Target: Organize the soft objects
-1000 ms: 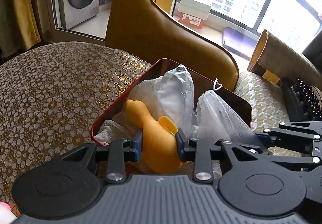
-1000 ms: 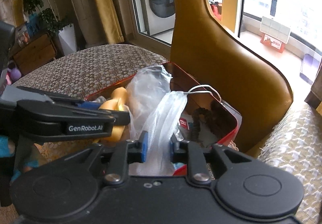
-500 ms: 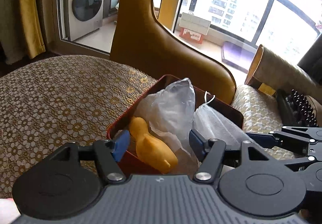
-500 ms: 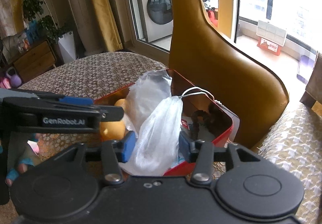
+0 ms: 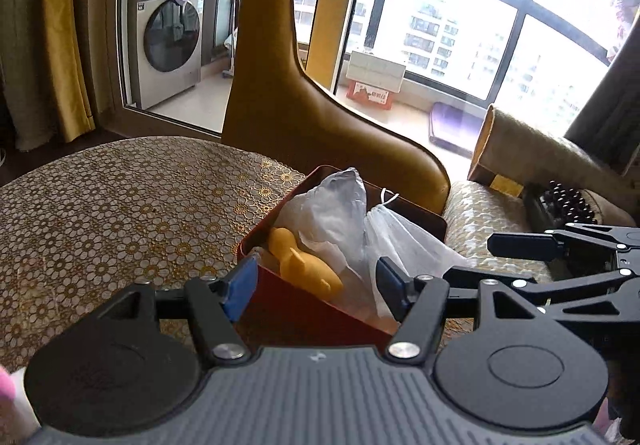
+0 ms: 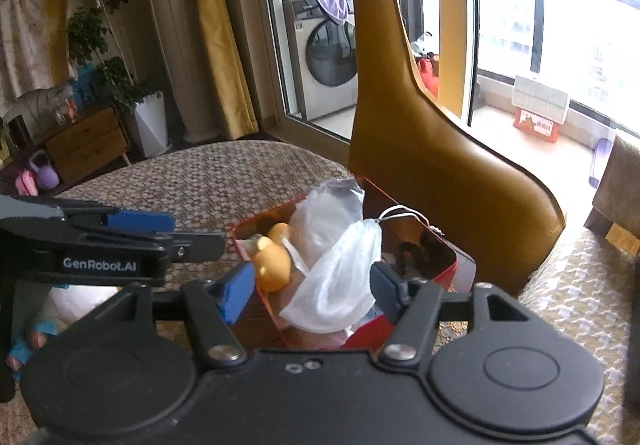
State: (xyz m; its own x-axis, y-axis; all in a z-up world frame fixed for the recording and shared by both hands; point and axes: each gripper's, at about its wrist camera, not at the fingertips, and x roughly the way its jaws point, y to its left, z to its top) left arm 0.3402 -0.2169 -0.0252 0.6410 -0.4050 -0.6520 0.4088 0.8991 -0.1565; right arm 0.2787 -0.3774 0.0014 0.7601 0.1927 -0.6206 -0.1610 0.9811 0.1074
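Observation:
A red box point(image 5: 304, 315) point(image 6: 460, 265) stands on the patterned table point(image 5: 120, 213). In it lie a yellow soft duck point(image 5: 304, 269) point(image 6: 272, 263), a white mesh bag point(image 5: 404, 245) point(image 6: 344, 281) and a clear plastic bag point(image 5: 332, 205) point(image 6: 328, 213). My left gripper point(image 5: 316, 283) is open and empty, held just in front of the box. My right gripper point(image 6: 310, 287) is open and empty, close in front of the mesh bag.
A tall mustard chair back point(image 5: 304, 97) point(image 6: 420, 133) rises right behind the box. A cushioned seat point(image 5: 480, 213) lies to the right. A wooden cabinet and a potted plant point(image 6: 104, 57) stand far left. A pink object point(image 5: 6, 385) shows at the lower left edge.
Both grippers opened, let go of the duck and the mesh bag into the box, and drew back and up from it.

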